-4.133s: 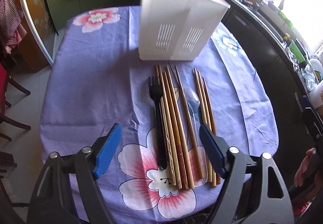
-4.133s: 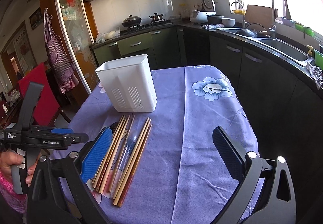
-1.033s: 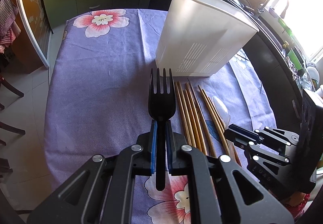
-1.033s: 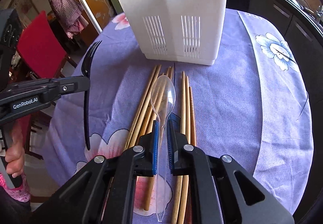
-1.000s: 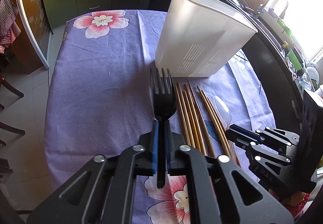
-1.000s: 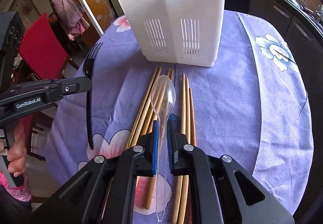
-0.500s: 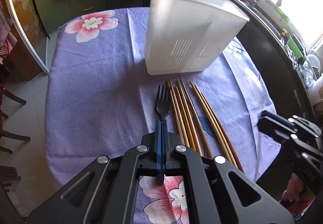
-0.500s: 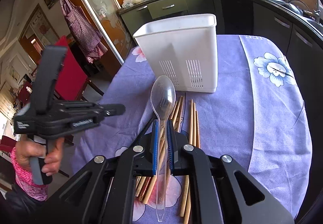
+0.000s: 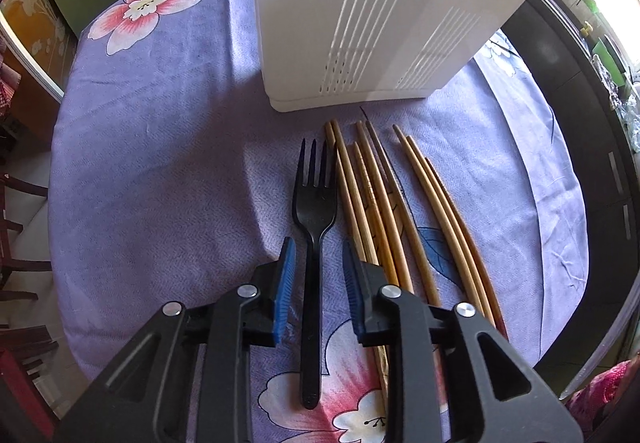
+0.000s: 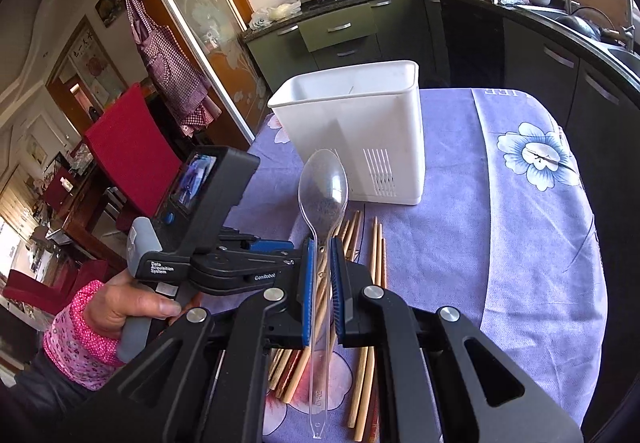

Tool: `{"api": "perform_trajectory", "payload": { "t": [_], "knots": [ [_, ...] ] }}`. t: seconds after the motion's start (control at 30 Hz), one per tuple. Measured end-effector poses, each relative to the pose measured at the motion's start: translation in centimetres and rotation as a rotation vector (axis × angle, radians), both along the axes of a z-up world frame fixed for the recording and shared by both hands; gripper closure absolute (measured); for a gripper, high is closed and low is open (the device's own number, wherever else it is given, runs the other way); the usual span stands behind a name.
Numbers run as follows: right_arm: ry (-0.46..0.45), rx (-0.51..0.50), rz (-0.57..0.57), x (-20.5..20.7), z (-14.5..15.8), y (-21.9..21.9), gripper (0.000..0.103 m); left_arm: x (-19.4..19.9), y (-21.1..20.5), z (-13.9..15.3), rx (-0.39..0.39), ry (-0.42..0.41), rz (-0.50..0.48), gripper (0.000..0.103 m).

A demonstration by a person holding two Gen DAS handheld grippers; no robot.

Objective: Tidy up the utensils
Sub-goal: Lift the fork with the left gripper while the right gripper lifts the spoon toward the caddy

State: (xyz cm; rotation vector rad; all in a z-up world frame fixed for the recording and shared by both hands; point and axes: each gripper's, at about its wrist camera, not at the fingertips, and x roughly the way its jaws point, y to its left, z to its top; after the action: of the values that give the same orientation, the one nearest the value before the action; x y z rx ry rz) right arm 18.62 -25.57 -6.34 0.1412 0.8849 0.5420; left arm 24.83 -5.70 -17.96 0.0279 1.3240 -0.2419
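Down low, the left gripper [image 9: 316, 295] sits with its blue pads [image 9: 285, 291] parted on either side of the black fork [image 9: 313, 243], a gap showing on each side of the handle. That fork lies flat on the purple flowered cloth [image 9: 160, 163], tines toward the white caddy [image 9: 372, 15]. Just beside the fork on its right lie the wooden chopsticks [image 9: 384, 211], in two loose bunches, tips also pointing toward the caddy and stopping just short of its base.

Over on the other side, the right gripper [image 10: 321, 291] is clamped on a clear plastic spoon [image 10: 323, 203], pads pressed against the handle, bowl up and raised above the table. Under it more of the chopsticks [image 10: 374, 243] show on the cloth [image 10: 520, 243]. To its left a hand [image 10: 128, 307] in a pink dotted sleeve holds the left gripper's handle; the jaws themselves are hidden behind the right gripper from this side.

Further back stands the caddy [image 10: 360, 131], upright, open at the top, a divider showing inside, slotted vents low on its wall. Beyond it are a red chair [image 10: 124, 147], a checked apron [image 10: 168, 59] hanging by a glass door, and dark green cabinets [image 10: 340, 27] with pots on the stove.
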Motion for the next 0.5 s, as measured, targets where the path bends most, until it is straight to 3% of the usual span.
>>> {"api": "perform_trajectory", "payload": {
  "t": [0.1,0.13,0.27,0.37,0.5],
  "knots": [
    [-0.015,0.003,0.001,0.0,0.6,0.1,0.094,0.0,-0.5,-0.4,0.037,0.0,-0.006,0.081],
    [-0.025,0.002,-0.002,0.0,1.0,0.0,0.094,-0.1,-0.6,-0.4,0.044,-0.004,-0.01,0.091],
    [-0.077,0.017,-0.007,0.1,2.9,0.0,0.094,-0.3,-0.4,0.5,-0.004,-0.024,-0.013,0.095],
    [-0.134,0.029,-0.018,0.3,4.8,-0.1,0.094,-1.0,0.5,3.6,-0.046,-0.105,-0.001,0.095],
    [-0.217,0.053,-0.044,1.3,7.4,-0.3,0.094,-2.8,2.0,10.3,-0.149,-0.283,0.007,0.095]
  ]
}}
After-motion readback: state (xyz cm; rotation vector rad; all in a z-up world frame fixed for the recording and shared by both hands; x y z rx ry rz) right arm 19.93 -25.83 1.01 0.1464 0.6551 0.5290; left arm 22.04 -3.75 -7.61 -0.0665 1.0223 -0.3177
